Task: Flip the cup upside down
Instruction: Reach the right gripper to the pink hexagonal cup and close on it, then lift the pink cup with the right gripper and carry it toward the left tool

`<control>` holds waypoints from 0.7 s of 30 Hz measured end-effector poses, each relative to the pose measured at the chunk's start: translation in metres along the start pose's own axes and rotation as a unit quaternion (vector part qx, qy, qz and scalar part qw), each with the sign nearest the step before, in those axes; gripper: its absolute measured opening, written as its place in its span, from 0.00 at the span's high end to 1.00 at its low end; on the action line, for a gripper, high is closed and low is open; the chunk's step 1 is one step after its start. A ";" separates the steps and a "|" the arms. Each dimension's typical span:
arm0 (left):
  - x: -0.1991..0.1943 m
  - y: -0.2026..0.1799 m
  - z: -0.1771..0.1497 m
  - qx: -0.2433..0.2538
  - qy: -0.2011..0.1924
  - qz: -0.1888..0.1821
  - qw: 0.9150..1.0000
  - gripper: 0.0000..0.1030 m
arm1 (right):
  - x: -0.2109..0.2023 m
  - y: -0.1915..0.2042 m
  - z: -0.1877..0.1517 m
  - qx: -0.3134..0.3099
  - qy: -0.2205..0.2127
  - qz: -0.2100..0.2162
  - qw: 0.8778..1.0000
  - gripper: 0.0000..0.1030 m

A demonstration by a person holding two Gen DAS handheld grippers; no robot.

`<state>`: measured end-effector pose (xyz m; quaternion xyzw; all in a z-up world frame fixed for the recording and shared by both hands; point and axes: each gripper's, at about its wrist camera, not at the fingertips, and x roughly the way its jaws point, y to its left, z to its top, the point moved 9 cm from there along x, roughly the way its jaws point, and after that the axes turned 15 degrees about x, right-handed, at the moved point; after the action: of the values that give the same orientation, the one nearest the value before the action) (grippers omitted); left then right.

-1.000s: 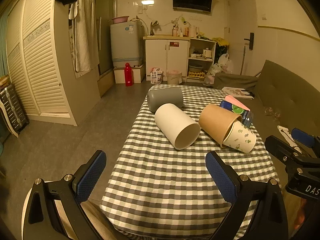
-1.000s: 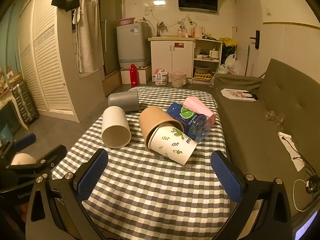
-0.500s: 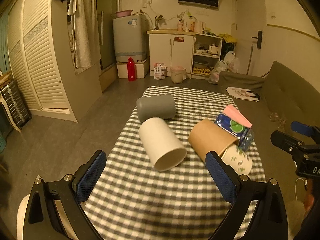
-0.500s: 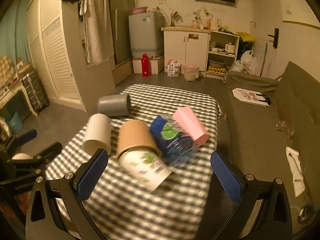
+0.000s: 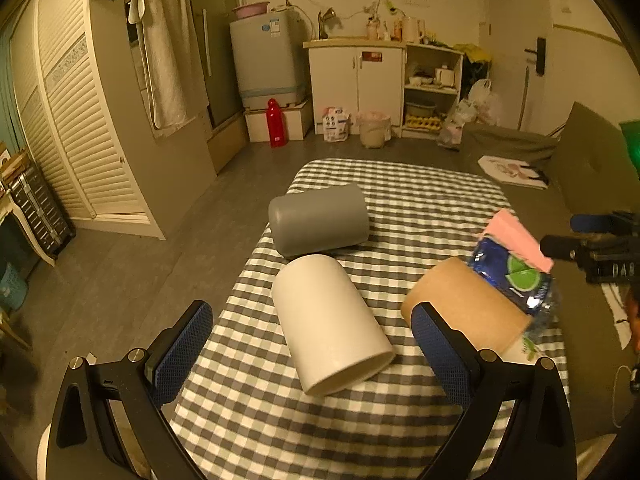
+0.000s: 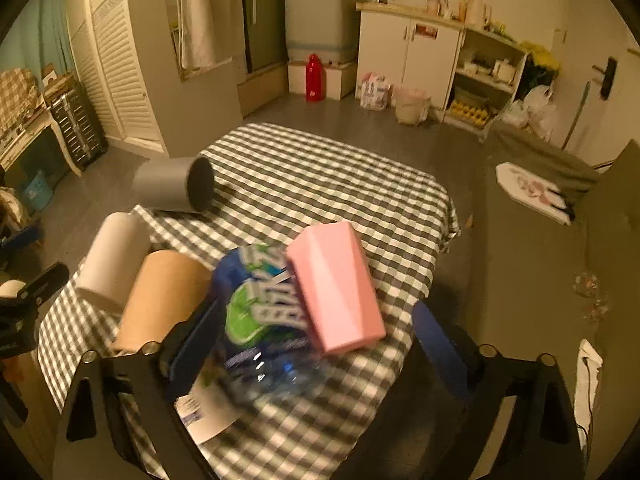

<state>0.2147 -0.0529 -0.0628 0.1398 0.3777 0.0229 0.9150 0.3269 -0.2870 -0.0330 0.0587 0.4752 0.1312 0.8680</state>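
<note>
Several cups lie on their sides on a checked tablecloth (image 5: 420,204). A white cup (image 5: 328,324) lies between my open left gripper's (image 5: 312,356) fingers, mouth toward me. A grey cup (image 5: 318,219) lies behind it. A brown paper cup (image 5: 464,304) lies to the right. In the right wrist view a pink cup (image 6: 336,284) rests on a blue plastic bottle (image 6: 256,312), beside the brown cup (image 6: 164,300), the white cup (image 6: 114,256) and the grey cup (image 6: 176,184). My open right gripper (image 6: 316,340) hovers over the pink cup and the bottle.
A white patterned paper cup (image 6: 208,404) lies under the bottle at the near table edge. A dark sofa (image 6: 540,260) stands right of the table. Cupboards (image 5: 372,84), a washing machine (image 5: 268,60) and a red bottle (image 5: 277,122) stand beyond on the floor.
Both grippers have moved forward over the table and closer to the cups. The right gripper now stands above the pink cup and bottle; the left one frames the white cup.
</note>
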 end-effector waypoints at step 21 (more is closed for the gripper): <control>0.036 -0.010 0.003 0.015 0.026 0.000 1.000 0.01 | 0.102 -0.008 0.007 0.044 0.159 0.083 0.983 0.41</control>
<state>0.2419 -0.0583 -0.0881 0.1526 0.4020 0.0213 0.9026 0.3862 -0.2657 -0.1134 0.1141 0.6058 0.1895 0.7643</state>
